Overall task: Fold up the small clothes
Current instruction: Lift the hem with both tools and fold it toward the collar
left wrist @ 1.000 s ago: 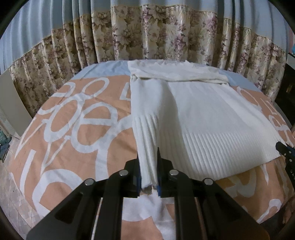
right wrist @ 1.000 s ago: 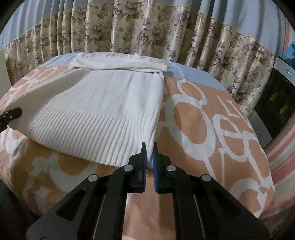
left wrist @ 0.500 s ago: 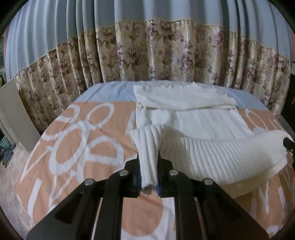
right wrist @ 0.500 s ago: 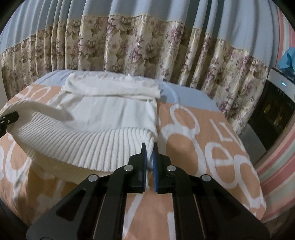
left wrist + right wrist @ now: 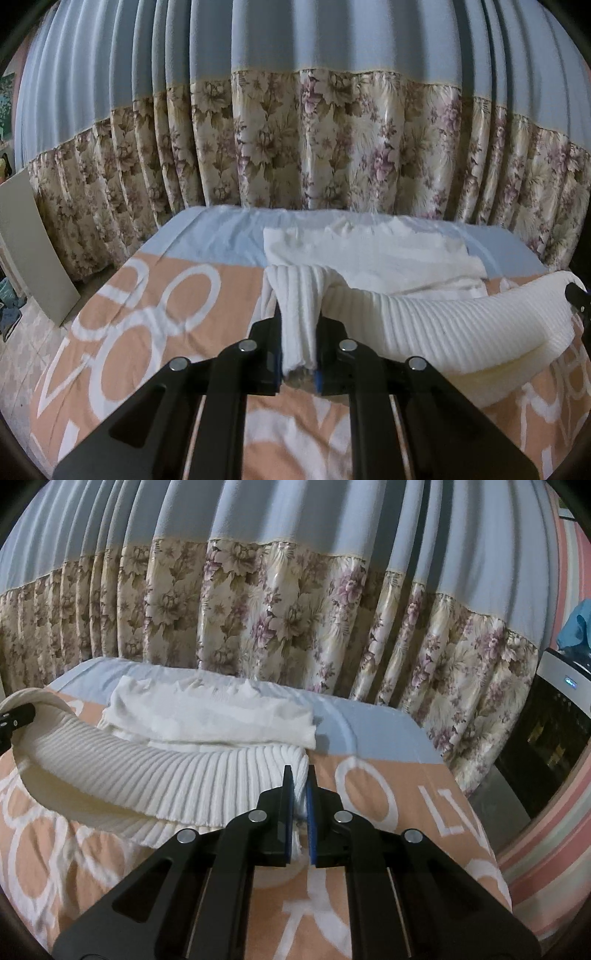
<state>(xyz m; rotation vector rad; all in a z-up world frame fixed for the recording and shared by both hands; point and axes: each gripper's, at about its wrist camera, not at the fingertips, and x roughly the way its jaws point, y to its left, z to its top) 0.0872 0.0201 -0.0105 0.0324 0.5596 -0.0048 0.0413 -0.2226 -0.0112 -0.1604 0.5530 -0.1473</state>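
Sweater (image 5: 443,325), white and rib-knit, lies on the bed (image 5: 155,317) with its ribbed hem lifted off the bedspread. In the left wrist view, the left gripper (image 5: 298,343) has its fingers pinching the hem's left corner; the raised hem runs rightward from there as a long sagging band to the far right edge, where the other gripper's black tip shows. The sweater's far end, already folded over, lies flat ahead, near the floral curtain (image 5: 332,147).

In the right wrist view, the right gripper (image 5: 300,808) has its fingers pressed onto the hem's right corner, and the hem stretches leftward to the left gripper at the frame edge. The hem's long axis thus runs left to right between the fingers, and the folded far end lies straight ahead of both; I judge the coming move carries the hem forward onto it, both hands about equally near.
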